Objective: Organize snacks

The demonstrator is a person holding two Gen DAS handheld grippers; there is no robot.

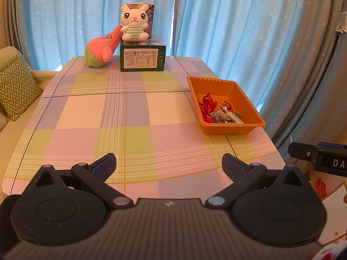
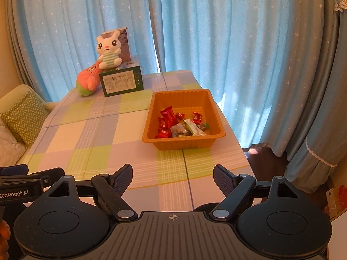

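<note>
An orange plastic tray [image 1: 247, 95] [image 2: 208, 99] stands near the right edge of the checked table [image 1: 121, 117] [image 2: 91, 134]. In it lie several wrapped snacks [image 1: 219, 111] [image 2: 180, 125], some red and some green and clear. My left gripper [image 1: 169, 162] hovers open over the table's near edge, well short and left of the tray, with nothing between its fingers. My right gripper [image 2: 173, 173] is open too, above the near edge in front of the tray, and holds nothing. Part of the right gripper [image 1: 321, 158] shows at the right of the left wrist view.
At the table's far end a green box [image 1: 143, 57] [image 2: 121, 82] carries a white rabbit plush [image 1: 134, 21] [image 2: 108, 49]. A pink and green plush [image 1: 102, 49] [image 2: 89, 80] leans beside it. Blue curtains hang behind. A sofa with a zigzag cushion [image 1: 17, 84] [image 2: 23, 112] lies left.
</note>
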